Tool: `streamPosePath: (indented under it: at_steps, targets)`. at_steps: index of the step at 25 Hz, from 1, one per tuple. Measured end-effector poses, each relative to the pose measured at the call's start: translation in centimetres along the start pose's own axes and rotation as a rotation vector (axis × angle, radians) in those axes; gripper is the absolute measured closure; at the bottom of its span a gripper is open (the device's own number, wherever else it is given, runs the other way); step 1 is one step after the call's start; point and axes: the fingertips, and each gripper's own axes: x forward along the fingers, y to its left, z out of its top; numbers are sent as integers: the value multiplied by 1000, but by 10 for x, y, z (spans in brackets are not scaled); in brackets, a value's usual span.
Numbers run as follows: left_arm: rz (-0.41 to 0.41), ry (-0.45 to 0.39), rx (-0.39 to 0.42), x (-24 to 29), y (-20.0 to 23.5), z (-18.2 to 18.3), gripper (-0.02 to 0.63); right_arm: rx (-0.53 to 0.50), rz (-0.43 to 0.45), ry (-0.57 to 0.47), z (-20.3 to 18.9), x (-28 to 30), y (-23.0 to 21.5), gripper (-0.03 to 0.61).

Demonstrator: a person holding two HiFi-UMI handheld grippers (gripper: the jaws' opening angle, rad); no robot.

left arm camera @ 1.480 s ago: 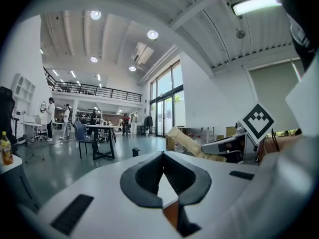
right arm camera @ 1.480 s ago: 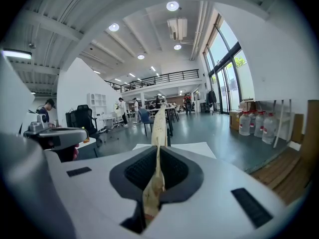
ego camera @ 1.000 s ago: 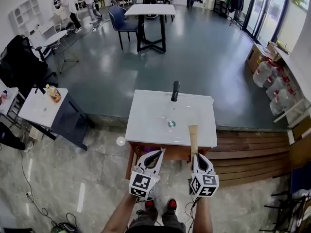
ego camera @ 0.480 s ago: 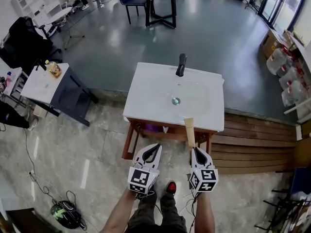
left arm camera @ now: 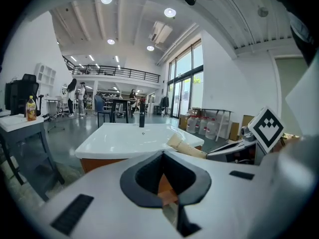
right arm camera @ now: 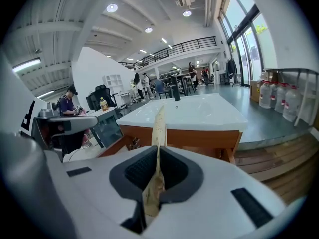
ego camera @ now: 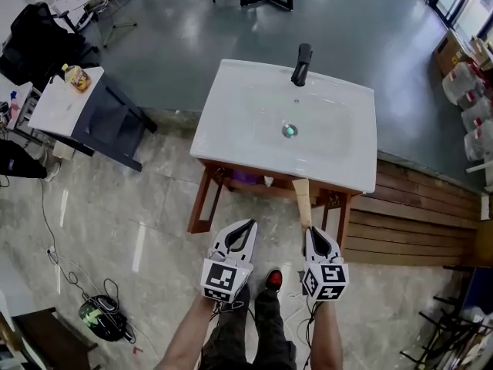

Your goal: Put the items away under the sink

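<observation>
In the head view, the right gripper point(ego camera: 310, 230) is seen pinched shut on one end of a long tan paper packet point(ego camera: 302, 200). The packet's long axis runs straight out from the tips, and its far end is overlapped with the front edge of the sink point(ego camera: 231, 141). The open wooden frame point(ego camera: 202, 199) under the basin lies ahead of the claw and lower than the packet's tip. A downward, forward feed is judged to be needed, and it falls to the right hand. The left gripper point(ego camera: 249, 224) is held beside it.

In the left gripper view, its jaws are seen pressed together with nothing between them; the packet is seen off to their right.

In the right gripper view, the packet is clamped edge-on between the pads and is pointed at the sink's front.
</observation>
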Motion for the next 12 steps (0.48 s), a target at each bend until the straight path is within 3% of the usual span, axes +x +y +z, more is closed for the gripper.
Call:
streamPosePath:
  at_steps: [12]
  targets:
    - [13, 43, -1, 37, 36, -90, 607, 1, 28, 42, -82, 71, -5, 537]
